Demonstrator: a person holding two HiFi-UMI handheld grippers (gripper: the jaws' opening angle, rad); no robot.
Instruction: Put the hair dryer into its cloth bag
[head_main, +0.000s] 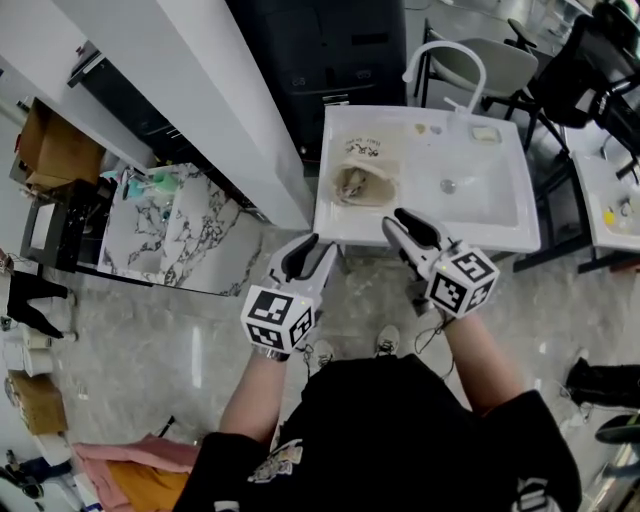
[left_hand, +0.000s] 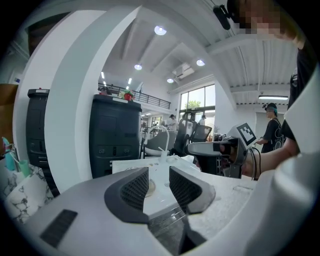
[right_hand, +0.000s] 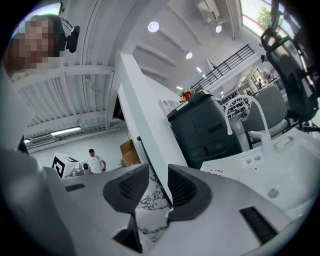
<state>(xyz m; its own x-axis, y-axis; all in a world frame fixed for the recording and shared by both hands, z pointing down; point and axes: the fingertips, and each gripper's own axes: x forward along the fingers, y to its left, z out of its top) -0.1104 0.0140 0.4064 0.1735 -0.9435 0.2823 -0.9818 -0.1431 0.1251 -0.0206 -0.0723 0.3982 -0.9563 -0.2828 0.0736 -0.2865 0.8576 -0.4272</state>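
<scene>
Left gripper (left_hand: 159, 186) and right gripper (right_hand: 158, 186) alike: jaws a narrow gap apart, nothing between them, both short of the near rim of the white rectangular basin (head_main: 500, 235). At that basin's left end: cream cloth bag with dark print (head_main: 365, 165), lying flat, mouth open toward the grippers, something pale grey-brown inside. Hair dryer or not, impossible to tell. Further right on the basin floor: small round drain (head_main: 448, 185). Behind: curved white tap (head_main: 445, 55), then tall black cabinet (head_main: 320, 45). Bag's inside visible from the head view only. Left gripper view alone: right gripper side-on. Right gripper view alone: distant person in a white top (right_hand: 94, 161).
</scene>
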